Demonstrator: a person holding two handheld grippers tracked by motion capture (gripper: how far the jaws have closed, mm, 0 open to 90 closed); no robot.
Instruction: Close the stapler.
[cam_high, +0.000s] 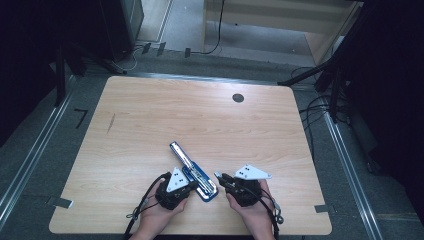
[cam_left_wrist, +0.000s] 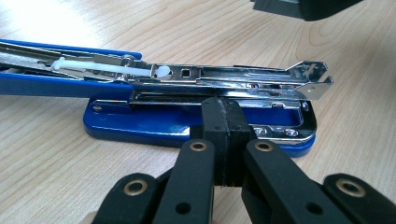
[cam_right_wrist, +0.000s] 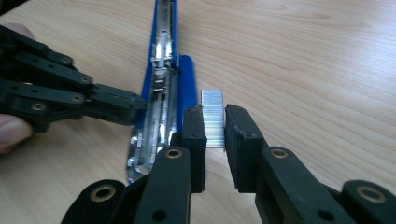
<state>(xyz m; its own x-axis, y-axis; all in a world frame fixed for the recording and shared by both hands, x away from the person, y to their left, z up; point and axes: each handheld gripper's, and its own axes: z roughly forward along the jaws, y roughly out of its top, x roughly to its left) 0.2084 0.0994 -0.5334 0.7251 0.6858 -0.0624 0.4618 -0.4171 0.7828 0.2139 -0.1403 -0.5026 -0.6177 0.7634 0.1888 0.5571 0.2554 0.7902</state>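
A blue stapler (cam_high: 192, 171) lies swung open on the wooden table (cam_high: 150, 115), its chrome staple channel (cam_left_wrist: 224, 74) facing up. My left gripper (cam_left_wrist: 224, 112) is shut with nothing between its pads, and its tip rests against the side of the stapler's blue base (cam_left_wrist: 140, 125). In the right gripper view the left gripper (cam_right_wrist: 133, 108) touches the stapler (cam_right_wrist: 187, 79) from the left. My right gripper (cam_right_wrist: 214, 122) is shut on a short silver strip of staples (cam_right_wrist: 212, 103), held just right of the stapler's near end. In the high view the right gripper (cam_high: 220, 176) sits beside the stapler.
A round cable hole (cam_high: 238, 98) is in the table's far right part, and a dark streak (cam_high: 111, 123) marks its left side. Cables and stand legs (cam_high: 320, 75) lie on the floor past the far right corner. Metal brackets (cam_high: 60, 202) stick out at the near corners.
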